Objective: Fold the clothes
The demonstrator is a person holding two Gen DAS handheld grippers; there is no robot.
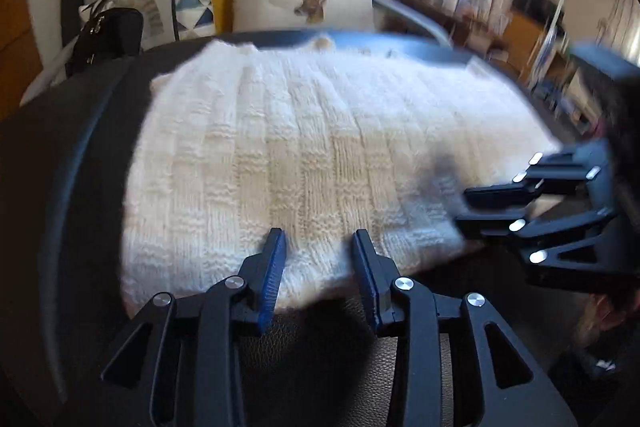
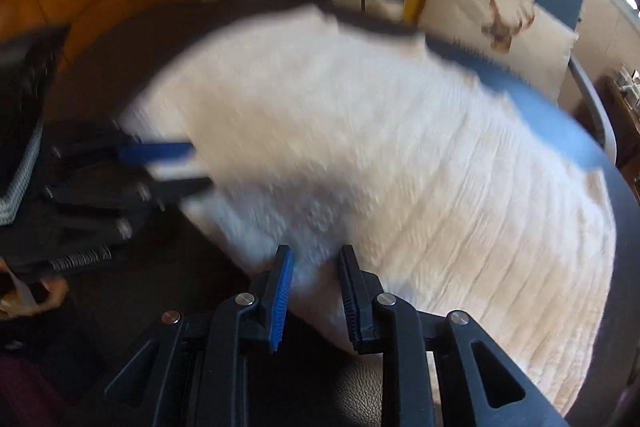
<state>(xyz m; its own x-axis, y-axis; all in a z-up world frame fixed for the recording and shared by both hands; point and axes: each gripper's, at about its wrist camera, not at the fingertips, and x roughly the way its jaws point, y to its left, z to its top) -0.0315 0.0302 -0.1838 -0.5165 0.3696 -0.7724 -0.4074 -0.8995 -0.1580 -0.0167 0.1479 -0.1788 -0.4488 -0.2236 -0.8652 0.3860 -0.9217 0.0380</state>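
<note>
- The white chunky-knit sweater (image 1: 304,163) lies spread flat on the dark round leather-topped counter (image 1: 80,187), its near hem at the counter's near edge and its far edge toward the cushions.
- My left tongs (image 1: 318,263) sit at that near hem, jaws partly apart. White knit shows between the blue pads, but I see no pinch, so I count them as empty.
- My right tongs (image 2: 314,283) are narrower and hover over the sweater's near right corner. The view is smeared, yet the pads do not look pressed on the knit.
- To do this well, I would set both tongs low on the hem, one toward each corner, and bite through the full thickness of the knit.
- The wool looks bulky and stretchy, so a shallow bite will likely slip.
- I would lift both corners level and carry them toward the far edge together.
</note>
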